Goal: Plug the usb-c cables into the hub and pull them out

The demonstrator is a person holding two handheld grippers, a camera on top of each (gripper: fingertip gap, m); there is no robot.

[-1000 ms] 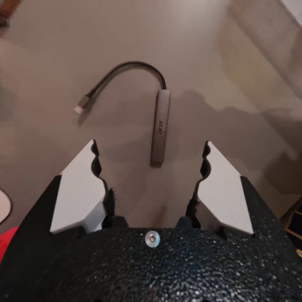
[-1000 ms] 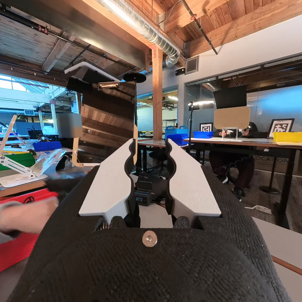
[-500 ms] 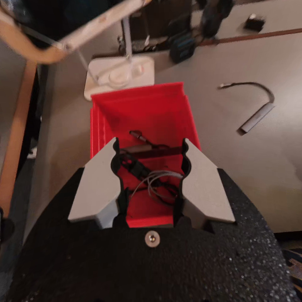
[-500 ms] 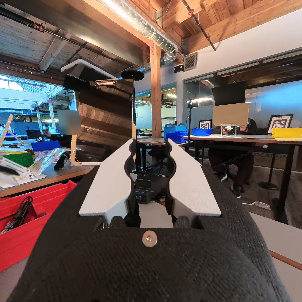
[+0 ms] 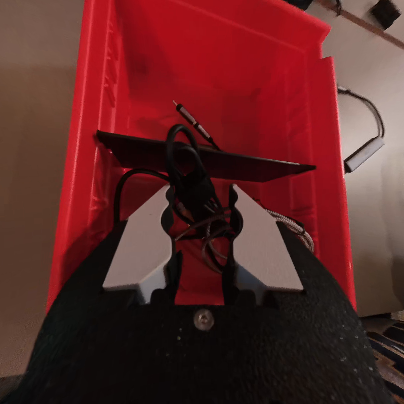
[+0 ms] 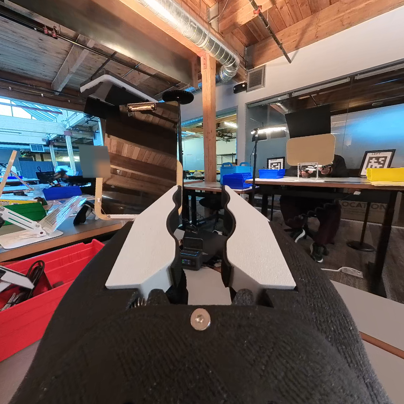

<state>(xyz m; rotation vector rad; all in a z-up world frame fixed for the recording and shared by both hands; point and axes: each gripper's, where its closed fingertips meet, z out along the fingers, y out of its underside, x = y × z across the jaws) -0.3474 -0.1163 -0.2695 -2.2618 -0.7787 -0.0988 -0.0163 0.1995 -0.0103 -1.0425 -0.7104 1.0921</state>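
My left gripper reaches down into a red bin. Its jaws stand partly open around a black bundled cable. The bundle lies against the left pad, and a gap shows at the right pad. A grey braided cable loops under and beside the right finger. A silver-tipped plug lies beyond a black divider. The grey hub with its short black lead lies on the table right of the bin. My right gripper is held level above the table, narrowly open and empty.
The beige table surrounds the bin. In the right wrist view the red bin sits at the lower left with my left gripper's finger in it. A small black device stands ahead, and a dark standing board behind it. There is about 50 cm between the tips of the two grippers. The left tips stand about 9 cm off the silver-tipped plug. Left tips and right tips are each some 35 cm from the grey hub.
My left gripper swung from above the hub over to the red bin, dropped into it, and its jaws narrowed around the black cable bundle. My right gripper has barely moved.
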